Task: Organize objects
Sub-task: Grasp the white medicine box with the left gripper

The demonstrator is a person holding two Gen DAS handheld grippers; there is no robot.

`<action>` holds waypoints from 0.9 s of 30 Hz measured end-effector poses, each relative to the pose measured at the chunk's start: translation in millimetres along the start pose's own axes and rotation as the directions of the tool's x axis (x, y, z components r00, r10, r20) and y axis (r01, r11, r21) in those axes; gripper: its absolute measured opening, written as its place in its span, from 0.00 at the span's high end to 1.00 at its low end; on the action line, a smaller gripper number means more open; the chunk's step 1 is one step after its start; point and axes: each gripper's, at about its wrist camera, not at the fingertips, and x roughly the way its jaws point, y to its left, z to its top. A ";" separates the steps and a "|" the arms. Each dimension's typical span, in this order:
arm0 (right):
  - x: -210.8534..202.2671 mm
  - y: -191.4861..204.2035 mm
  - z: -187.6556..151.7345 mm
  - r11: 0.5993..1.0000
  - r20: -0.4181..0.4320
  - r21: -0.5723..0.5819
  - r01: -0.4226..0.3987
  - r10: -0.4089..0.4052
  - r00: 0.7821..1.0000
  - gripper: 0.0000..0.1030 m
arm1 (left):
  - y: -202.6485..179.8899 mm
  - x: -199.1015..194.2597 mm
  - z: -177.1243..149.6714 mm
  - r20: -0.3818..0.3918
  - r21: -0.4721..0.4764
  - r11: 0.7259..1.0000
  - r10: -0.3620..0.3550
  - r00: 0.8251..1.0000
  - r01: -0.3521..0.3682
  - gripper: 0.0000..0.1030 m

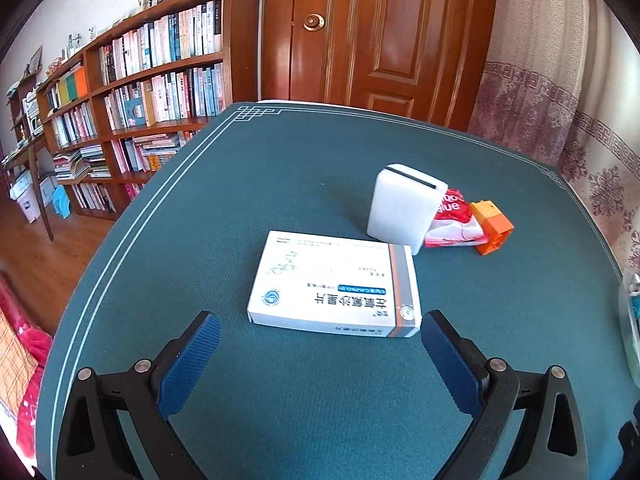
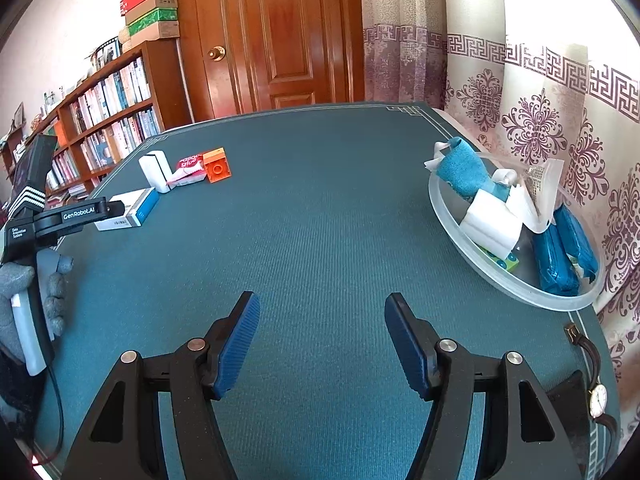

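A flat white medicine box (image 1: pixel 334 284) lies on the green table mat (image 1: pixel 280 184), just ahead of my open, empty left gripper (image 1: pixel 320 324). Behind it stand a white sponge block (image 1: pixel 404 210), a red glue packet (image 1: pixel 454 220) and an orange toy brick (image 1: pixel 492 226). The same box (image 2: pixel 132 210), sponge (image 2: pixel 154 170), packet (image 2: pixel 186 168) and brick (image 2: pixel 216 166) show at far left in the right wrist view. My right gripper (image 2: pixel 322 312) is open and empty over bare mat. A clear round tray (image 2: pixel 452 220) at right holds blue packets, white paper and other items.
A wristwatch (image 2: pixel 596 384) lies at the table's right edge near the curtain (image 2: pixel 560 120). A bookshelf (image 1: pixel 132 92) and a wooden door (image 1: pixel 380 32) stand beyond the table. The hand-held left device (image 2: pixel 36 224) shows at left in the right wrist view.
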 end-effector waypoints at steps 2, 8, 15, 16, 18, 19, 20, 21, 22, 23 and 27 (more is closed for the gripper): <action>0.7 2.1 0.1 1.000 -0.002 -0.004 0.000 0.000 1.000 0.35 | 6.2 5.4 2.4 -0.005 -0.015 1.000 0.007 1.000 -0.007 0.01; 4.8 7.2 -0.9 1.000 -0.012 -0.010 -0.004 0.004 1.000 0.35 | 12.3 20.3 4.3 -0.041 -0.030 0.999 -0.038 0.998 0.037 0.01; 9.6 13.0 0.0 1.000 -0.019 -0.020 -0.018 0.017 1.000 0.35 | 11.0 27.1 6.0 -0.079 -0.039 0.992 -0.127 0.989 0.124 0.01; 10.4 13.8 0.2 1.000 -0.020 -0.021 -0.020 0.020 1.000 0.35 | 7.1 26.3 5.1 -0.082 -0.018 0.989 -0.145 0.986 0.144 0.01; 11.8 15.3 0.2 0.999 -0.023 -0.019 -0.028 0.028 0.999 0.35 | -4.1 25.2 2.7 -0.098 0.035 0.981 -0.189 0.977 0.193 0.01; 12.5 16.0 0.2 0.999 -0.025 -0.019 -0.030 0.029 0.999 0.35 | -10.0 23.1 1.4 -0.097 0.063 0.975 -0.205 0.974 0.211 0.01; 12.9 16.9 -0.2 0.999 -0.026 -0.019 -0.031 0.031 0.999 0.35 | -16.2 19.6 -0.5 -0.088 0.094 0.970 -0.217 0.972 0.225 0.01; 13.2 17.4 -0.8 0.999 -0.027 -0.018 -0.033 0.033 0.999 0.35 | -21.8 16.1 -1.7 -0.080 0.121 0.964 -0.230 0.970 0.239 0.01; 13.5 17.7 -1.0 0.999 -0.028 -0.018 -0.034 0.034 0.999 0.35 | -26.4 12.4 -3.7 -0.076 0.142 0.956 -0.249 0.966 0.257 0.01; 13.7 18.0 -1.4 0.999 -0.028 -0.017 -0.035 0.034 0.999 0.35 | -31.2 8.9 -5.9 -0.077 0.161 0.946 -0.273 0.959 0.282 0.01; 13.1 16.1 -1.1 0.999 -0.027 -0.011 -0.036 0.036 0.999 0.35 | -51.5 -2.8 -13.0 -0.085 0.252 0.907 -0.327 0.941 0.338 0.01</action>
